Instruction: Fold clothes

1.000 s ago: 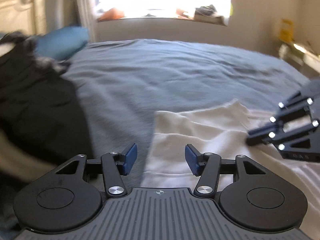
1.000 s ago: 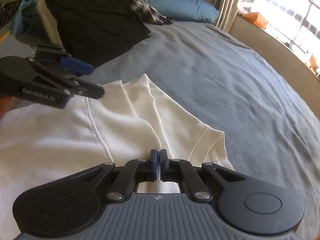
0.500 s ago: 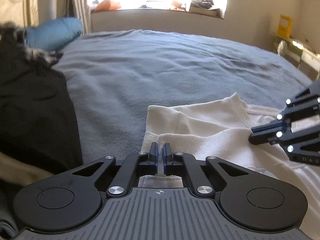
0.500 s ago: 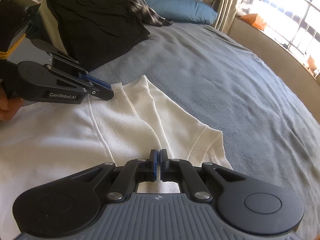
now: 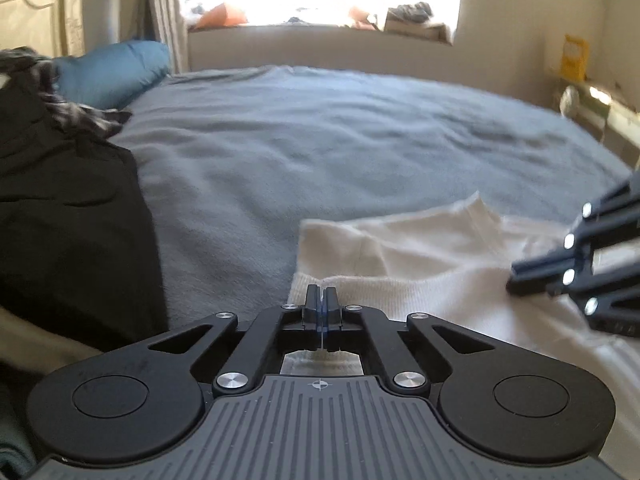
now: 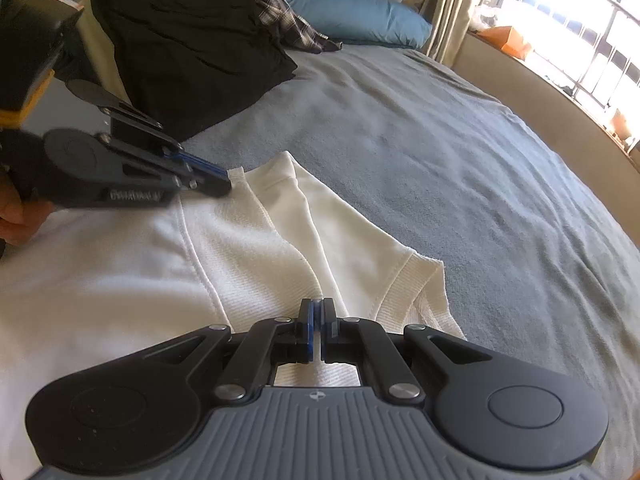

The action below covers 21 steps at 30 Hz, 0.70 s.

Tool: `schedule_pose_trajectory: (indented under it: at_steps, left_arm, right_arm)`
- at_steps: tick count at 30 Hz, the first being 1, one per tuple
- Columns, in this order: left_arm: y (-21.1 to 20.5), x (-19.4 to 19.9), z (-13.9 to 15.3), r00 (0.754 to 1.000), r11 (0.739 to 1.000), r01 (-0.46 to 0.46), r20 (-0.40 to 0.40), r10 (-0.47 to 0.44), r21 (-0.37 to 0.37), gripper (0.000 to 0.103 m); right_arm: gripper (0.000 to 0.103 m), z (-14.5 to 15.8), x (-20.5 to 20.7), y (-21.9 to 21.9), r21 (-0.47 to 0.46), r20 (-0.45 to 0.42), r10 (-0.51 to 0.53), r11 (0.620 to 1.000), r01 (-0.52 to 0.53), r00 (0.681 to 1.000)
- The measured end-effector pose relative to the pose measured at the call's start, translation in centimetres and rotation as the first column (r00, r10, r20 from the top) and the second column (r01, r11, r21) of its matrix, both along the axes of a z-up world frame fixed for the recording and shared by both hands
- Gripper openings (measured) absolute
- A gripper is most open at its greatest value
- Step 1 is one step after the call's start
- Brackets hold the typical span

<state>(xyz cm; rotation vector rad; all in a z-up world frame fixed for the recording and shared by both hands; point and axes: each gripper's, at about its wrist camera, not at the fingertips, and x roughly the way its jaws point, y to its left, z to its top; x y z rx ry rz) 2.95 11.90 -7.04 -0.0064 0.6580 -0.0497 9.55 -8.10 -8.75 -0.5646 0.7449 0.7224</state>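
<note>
Both tools are pinching the ribbed edge of the white sweater [image 6: 248,256] lying on the bed [image 6: 460,152]: left tool [image 5: 321,300] and right tool [image 6: 317,312] clamped shut. Sleeves are lying folded in; further folds are apparently remaining.

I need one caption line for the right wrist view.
Both grippers, right gripper and left gripper, pinch a white sweatshirt on a grey bed.

A grey-blue bed [image 6: 460,168] carries a white garment [image 6: 140,280] at six o'clock — black clothing [image 6: 188,48] and a blue pillow [image 6: 360,20] at eleven.
</note>
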Motion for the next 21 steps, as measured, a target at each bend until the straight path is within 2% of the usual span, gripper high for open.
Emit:
schedule_pose_trajectory:
  at_steps: [4, 7, 10, 12, 14, 16, 19, 21]
  left_arm:
    - [1.0, -0.3, 0.8, 0.999, 0.999, -0.027, 0.025, 0.029, -0.045, 0.000]
    - [1.2, 0.5, 0.0, 1.000, 0.999, -0.017, -0.001, 0.017, -0.038, 0.000]
    - [0.9, 1.5, -2.3, 1.000, 1.000, 0.003, -0.031, -0.003, 0.001, 0.000]
    - [0.7, 1.4, -2.6, 1.000, 1.000, 0.017, -0.019, -0.017, 0.012, 0.002]
    - [1.0, 1.2, -2.2, 1.000, 1.000, 0.003, -0.020, -0.003, 0.005, 0.006]
    - [1.5, 1.0, -1.7, 0.999, 1.000, -0.031, -0.030, 0.031, 0.002, 0.015]
    - [2.1, 0.7, -0.5, 0.995, 0.996, -0.089, -0.037, 0.089, 0.002, 0.015]
    - [1.7, 0.1, 0.8, 0.997, 0.997, -0.069, -0.028, 0.068, -0.030, 0.015]
  right_arm:
    - [0.002, 0.4, -0.2, -0.1, 0.015, 0.008, 0.003, 1.000, -0.004, 1.000]
    - [0.002, -0.1, 0.1, 0.1, 0.012, 0.000, 0.003, 1.000, -0.003, 1.000]
    - [0.002, -1.0, 0.6, 0.3, 0.002, -0.020, -0.006, 1.000, 0.006, 1.000]
    - [0.002, -1.3, 0.8, 0.5, 0.000, -0.030, -0.012, 1.000, 0.012, 0.999]
    - [0.002, -1.2, 0.7, 0.5, -0.002, -0.025, -0.012, 1.000, 0.012, 1.000]
    - [0.002, -1.2, 0.7, 0.5, 0.000, -0.025, -0.013, 1.000, 0.013, 1.000]
    - [0.002, -1.3, 0.8, 0.5, 0.003, -0.033, -0.018, 1.000, 0.018, 0.999]
    - [0.002, -1.4, 0.9, 0.5, 0.012, -0.040, -0.025, 1.000, 0.026, 0.999]
